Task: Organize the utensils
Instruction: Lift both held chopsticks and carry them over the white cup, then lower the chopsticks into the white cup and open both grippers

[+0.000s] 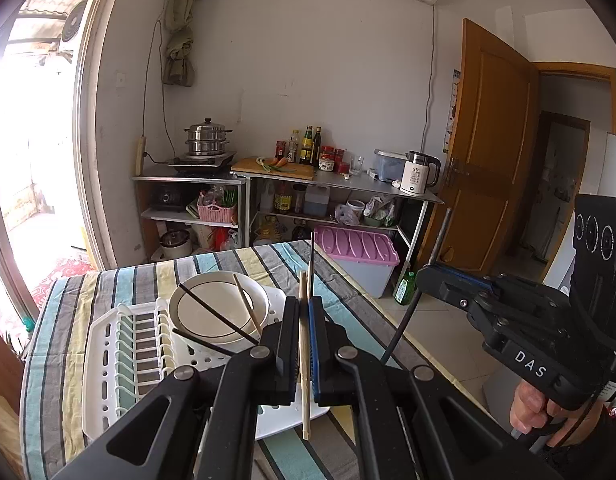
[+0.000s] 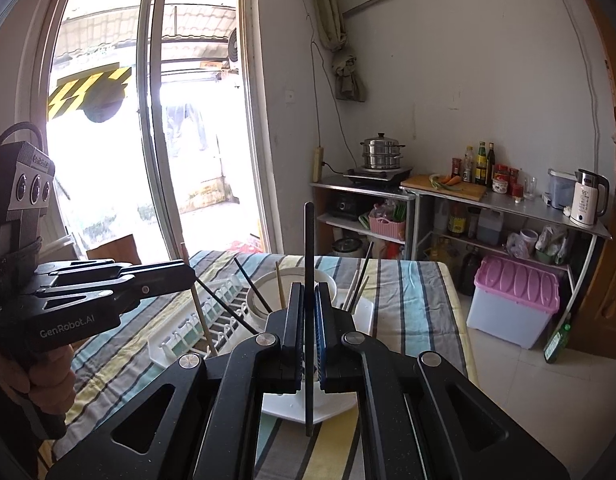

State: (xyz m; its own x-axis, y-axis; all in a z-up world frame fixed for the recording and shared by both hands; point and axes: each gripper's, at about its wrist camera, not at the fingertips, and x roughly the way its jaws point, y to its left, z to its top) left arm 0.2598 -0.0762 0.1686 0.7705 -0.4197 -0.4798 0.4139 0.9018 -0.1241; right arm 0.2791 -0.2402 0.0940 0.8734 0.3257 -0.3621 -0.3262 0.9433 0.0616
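Left gripper [image 1: 304, 344]: nearest the camera, its jaws were closed on a wooden chopstick [image 1: 304, 360], which stood upright between the pads; its lower end hung over the near edge of the white rack.
Right gripper [image 2: 307, 332]: its jaws were closed on a black chopstick [image 2: 309, 320], also upright, with the lower end just above the near edge of the rack.
White dish rack [image 1: 108, 344]: it lay on the striped tablecloth [image 1: 68, 300], toward the near part of the tabletop.
Bowl [image 1: 218, 312]: it stood in the rack; a black chopstick and a wooden one lay across it, leaning on its rim.
Holder at the rack's right side: in the right wrist view, some chopsticks [image 2: 358, 284] stood there behind the right gripper; the holder itself was mostly hidden.
Step in hand: I judge each gripper was carrying one chopstick toward its place; sorting was only partly done, because loose chopsticks remained in the bowl.
Next move: it probably calls for bringing each stick over the holder, keeping it vertical, lowering the tip inside, and then opening the jaws.
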